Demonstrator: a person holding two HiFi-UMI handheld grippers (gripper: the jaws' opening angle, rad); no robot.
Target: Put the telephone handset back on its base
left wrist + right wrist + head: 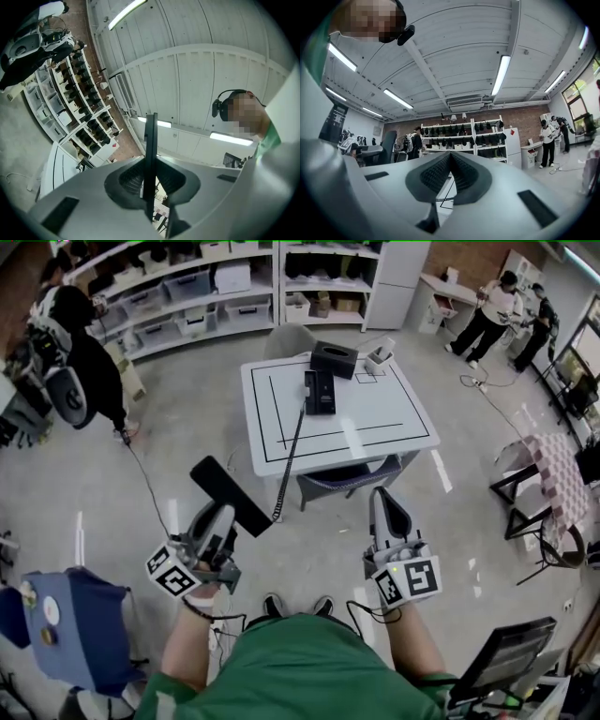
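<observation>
My left gripper (218, 514) is shut on the black telephone handset (234, 498), which I hold slantwise in the air well short of the table. In the left gripper view the handset (150, 150) shows edge-on, pinched between the two pads of the left gripper (151, 185), which points up at the ceiling. A dark cord (291, 451) runs from the handset up to the black telephone base (319, 392) on the white table (394, 418). My right gripper (383, 495) is shut with nothing in it; in its own view the right gripper (450, 161) has its pads pressed together.
A black box (334, 359) and a small white holder (379, 358) stand at the table's far edge. A grey chair (349, 478) is tucked under the near side. A person (82, 362) stands far left, two people (489, 315) far right. Shelving (197, 287) lines the back wall.
</observation>
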